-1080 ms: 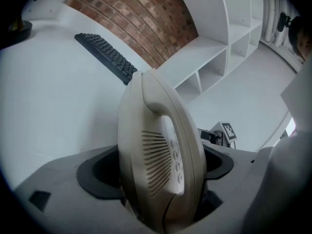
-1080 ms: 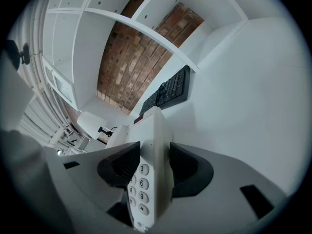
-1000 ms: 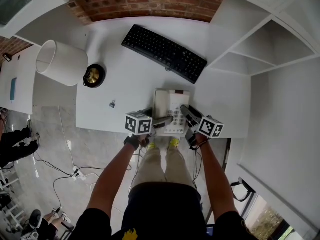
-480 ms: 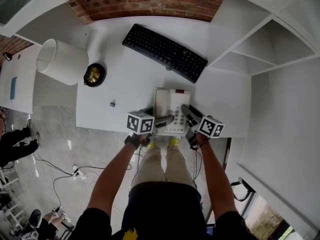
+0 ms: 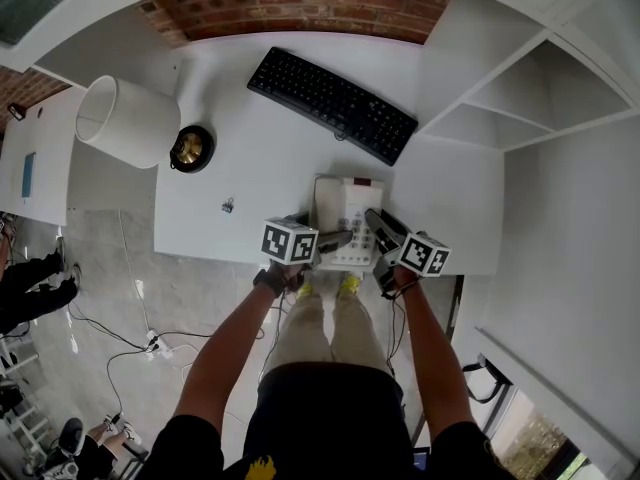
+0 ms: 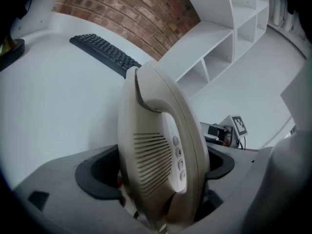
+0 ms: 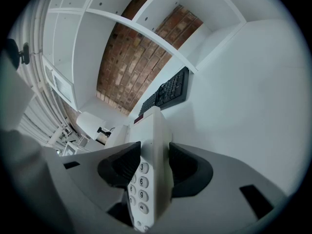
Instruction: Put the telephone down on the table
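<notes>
The telephone [image 5: 343, 218] is gripped from both sides near the table's [image 5: 260, 163] front edge. Its handset [image 6: 146, 126] is clamped in the left gripper [image 6: 156, 172], its keypad side in the right gripper [image 7: 150, 168]. The near end is covered by the jaws, and contact with the table cannot be made out.

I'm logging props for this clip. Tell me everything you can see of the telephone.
The telephone is a cream plastic desk phone with a handset on its left, a keypad on its right and a dark red strip at the top. It is at the white table's near edge. The left gripper clamps the handset side, the right gripper the keypad side.
</notes>
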### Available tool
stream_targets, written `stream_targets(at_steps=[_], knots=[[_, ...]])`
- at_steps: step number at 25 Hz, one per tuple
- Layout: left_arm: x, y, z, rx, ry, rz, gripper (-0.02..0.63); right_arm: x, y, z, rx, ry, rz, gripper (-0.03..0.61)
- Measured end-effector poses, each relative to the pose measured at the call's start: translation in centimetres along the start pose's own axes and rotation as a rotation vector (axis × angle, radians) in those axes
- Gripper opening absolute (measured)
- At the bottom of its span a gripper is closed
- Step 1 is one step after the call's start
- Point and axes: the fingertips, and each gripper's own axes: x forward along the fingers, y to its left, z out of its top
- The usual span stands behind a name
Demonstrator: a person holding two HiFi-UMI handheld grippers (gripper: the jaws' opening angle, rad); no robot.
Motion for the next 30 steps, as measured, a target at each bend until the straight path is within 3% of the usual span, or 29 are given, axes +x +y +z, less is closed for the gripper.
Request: stream_targets(at_steps=[11, 21, 30], knots=[[0.0, 0.9, -0.1, 0.000, 0.022, 0.116, 0.482, -0.1, 0.0, -0.1, -0.017, -0.001, -0.011, 0.170], [-0.6, 1.1, -0.6, 0.072, 0.015, 0.051, 0.446, -0.1, 0.1, -0.2, -0.012, -0.002, -0.009, 0.166], [-1.3, 1.2, -0.7, 0.057, 0.004, 0.024, 0.446, -0.1, 0.2, -0.3, -0.013, -0.004, -0.014, 0.166]])
